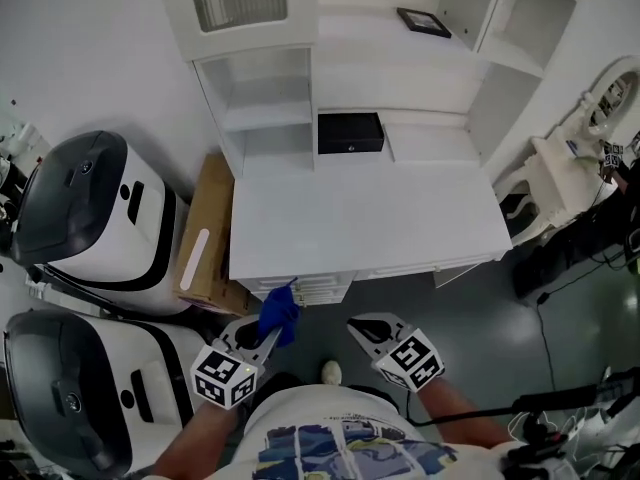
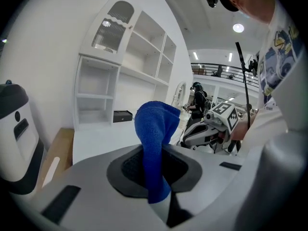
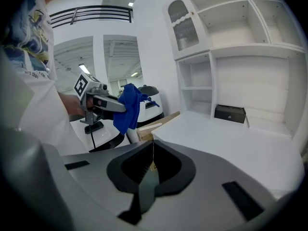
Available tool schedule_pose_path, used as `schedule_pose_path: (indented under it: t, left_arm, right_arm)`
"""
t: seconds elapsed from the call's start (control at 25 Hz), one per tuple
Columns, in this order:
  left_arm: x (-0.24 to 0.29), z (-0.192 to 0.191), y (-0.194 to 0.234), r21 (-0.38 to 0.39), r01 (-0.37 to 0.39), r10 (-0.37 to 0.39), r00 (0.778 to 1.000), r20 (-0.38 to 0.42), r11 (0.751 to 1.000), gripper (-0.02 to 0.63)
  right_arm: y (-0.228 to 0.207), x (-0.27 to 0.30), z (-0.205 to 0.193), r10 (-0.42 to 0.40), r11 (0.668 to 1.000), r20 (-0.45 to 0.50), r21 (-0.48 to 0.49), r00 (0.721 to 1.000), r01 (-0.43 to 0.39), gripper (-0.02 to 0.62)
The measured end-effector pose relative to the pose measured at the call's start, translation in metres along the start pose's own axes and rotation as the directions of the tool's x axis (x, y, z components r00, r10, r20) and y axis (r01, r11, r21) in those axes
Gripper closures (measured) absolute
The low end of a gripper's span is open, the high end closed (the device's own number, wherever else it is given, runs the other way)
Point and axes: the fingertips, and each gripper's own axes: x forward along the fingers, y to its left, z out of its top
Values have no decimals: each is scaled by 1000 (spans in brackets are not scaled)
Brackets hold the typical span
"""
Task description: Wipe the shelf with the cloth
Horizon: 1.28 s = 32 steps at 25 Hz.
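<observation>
While the shelf point(image 1: 430, 138) waits at 12 o'clock beyond the white surface point(image 1: 370, 218), the left gripper point(image 1: 268, 336) has its fingers clenched on the blue cloth point(image 1: 280, 311), bunched ready for wiping; the right gripper point(image 1: 364, 328), at the cloth's 3 o'clock, is pinched closed on nothing, seemingly spare.

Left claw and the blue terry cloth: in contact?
Touching. The left gripper view shows the blue terry cloth clamped between the jaws of the left claw, with its top bunched above them.

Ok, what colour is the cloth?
Plain blue; the cloth shows best in the left gripper view.
</observation>
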Motion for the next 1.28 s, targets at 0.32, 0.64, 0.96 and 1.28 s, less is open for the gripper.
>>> schedule_pose_path:
  t: [0.32,0.64,0.96,1.28]
  left_arm:
    - [-16,12,-10,49,49,-51,998,27,998,549]
    - [-50,-4,-11,24,53,-54,998,21,998,549]
    - [-75,-12,-10,10,57,-57,998,24,998,549]
    - [-85,-16,-15,7,79,-79,996,31,997,549]
  right_arm:
    - [18,2,16,-32,999,26,-4,999,32,569]
    - [50,15,27,-4,999,21,-40,1000,5,569]
    - [81,21,40,17,999,20,-40,1000,-16,569]
    - [99,19,39,11,998,3,-59,1000,-10,569]
